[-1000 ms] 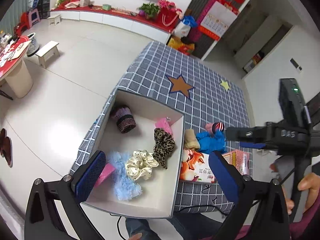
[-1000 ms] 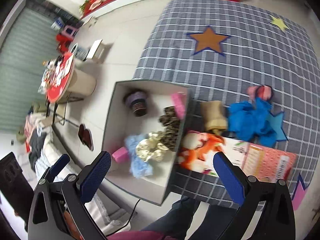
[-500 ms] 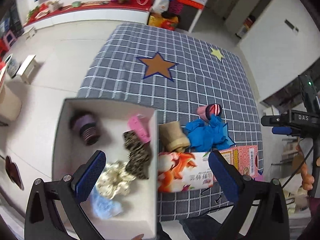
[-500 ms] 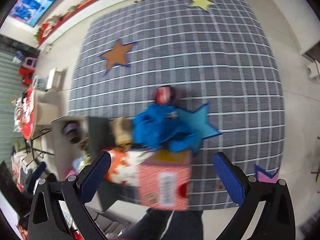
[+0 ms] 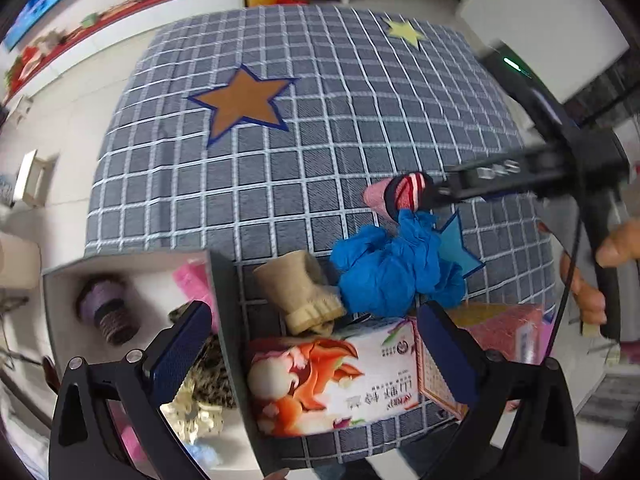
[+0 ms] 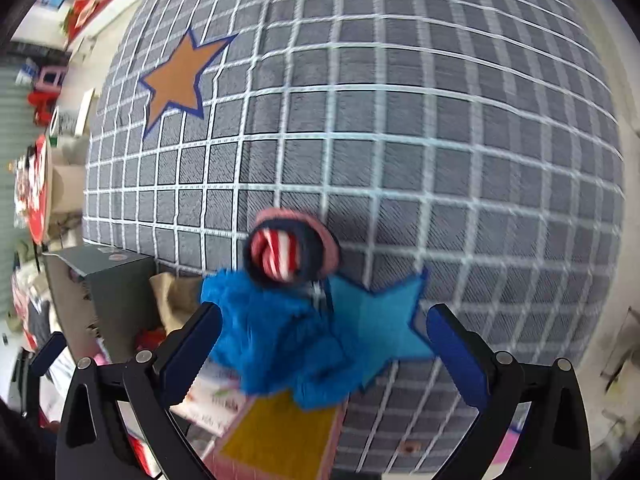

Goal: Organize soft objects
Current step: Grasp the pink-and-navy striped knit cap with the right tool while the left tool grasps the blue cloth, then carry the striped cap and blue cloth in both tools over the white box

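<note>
Two tools: left tool [image 5: 316,344] and right tool [image 6: 324,344], both with jaws wide apart, nothing clamped.
Left tool position: raised over near desk edge, straddling box wall and tissue pack [image 5: 336,384].
Right tool position: low over blue cloth [image 6: 276,340], pads flanking it, no contact evident; view blurred.
Loose soft objects: blue cloth, striped sock roll [image 5: 408,194] just behind and touching it, beige knit piece [image 5: 304,292] beside box.
Box [image 5: 224,280]: on left of checked desk cover [image 5: 320,120], already holding purple knit roll [image 5: 104,312], pink item and scrunchies.
Pink packet [image 5: 500,328]: near edge, beside tissue pack, partly under blue cloth.
Likely step: descent of right tool onto blue cloth.
Risk 1: sock roll dragged along or knocked away, owing to contact with cloth.
Risk 2: only a loose fold pinched, so cloth unravelling and trailing during transfer to box.
Risk 3: pink packet nudged off desk edge by lower pad.
</note>
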A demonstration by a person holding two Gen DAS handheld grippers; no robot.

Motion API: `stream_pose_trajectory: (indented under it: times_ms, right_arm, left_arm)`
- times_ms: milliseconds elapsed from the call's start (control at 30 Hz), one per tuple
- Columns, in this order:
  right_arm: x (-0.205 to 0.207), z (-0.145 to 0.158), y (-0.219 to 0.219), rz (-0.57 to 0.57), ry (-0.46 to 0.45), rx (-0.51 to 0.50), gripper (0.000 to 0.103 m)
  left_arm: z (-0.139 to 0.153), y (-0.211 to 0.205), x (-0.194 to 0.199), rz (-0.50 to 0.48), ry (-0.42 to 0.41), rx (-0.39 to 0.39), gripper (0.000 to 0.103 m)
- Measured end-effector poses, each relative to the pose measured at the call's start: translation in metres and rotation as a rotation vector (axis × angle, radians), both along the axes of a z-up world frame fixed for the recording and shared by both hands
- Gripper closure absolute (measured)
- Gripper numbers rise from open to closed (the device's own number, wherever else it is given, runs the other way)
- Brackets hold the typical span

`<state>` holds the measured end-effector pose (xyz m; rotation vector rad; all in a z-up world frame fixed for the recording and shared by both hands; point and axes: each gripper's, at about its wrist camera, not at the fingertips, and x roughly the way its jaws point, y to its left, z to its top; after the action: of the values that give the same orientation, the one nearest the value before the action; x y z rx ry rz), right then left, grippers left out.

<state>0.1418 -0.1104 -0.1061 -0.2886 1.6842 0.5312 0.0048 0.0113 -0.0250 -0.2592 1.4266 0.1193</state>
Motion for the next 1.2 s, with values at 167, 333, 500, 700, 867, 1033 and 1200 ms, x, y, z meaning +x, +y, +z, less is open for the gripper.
stream_pose_trajectory:
  times_ms: [167,333,500,700,867,1033,1200]
  right_arm:
    - [0.003,-0.040,0.024,0.063,0.093,0.006,0.000]
    - [0.009,-0.059,0.013,0.008,0.170,0.029,0.066]
    - [0.029,-0.047,-0.027,-0.093,0.132,0.066,0.071]
    - [0.054,-0.024,-0.082,-0.197,0.088,0.087,0.071]
    - [0.047,-0.017,-0.110,-0.260,0.099,0.120,0.071]
    - [0.033,-0.011,-0.118,-0.284,0.114,0.158,0.071]
    - [0.024,0.003,-0.126,-0.301,0.088,0.177,0.071]
  left_arm:
    - [-0.028,-0.017,0.024,-0.148,0.080,0.051,0.000]
    - [-0.040,-0.025,0.035,-0.211,0.117,0.065,0.000]
    - [-0.046,-0.033,0.056,-0.254,0.130,-0.008,0.000]
    - [-0.092,-0.041,0.079,-0.321,0.255,-0.051,0.000]
    - [-0.121,-0.053,0.087,-0.512,0.323,-0.032,0.000]
    - [-0.141,-0.069,0.092,-0.650,0.387,-0.070,0.026]
    - [-0.137,-0.065,0.091,-0.591,0.354,-0.111,0.070]
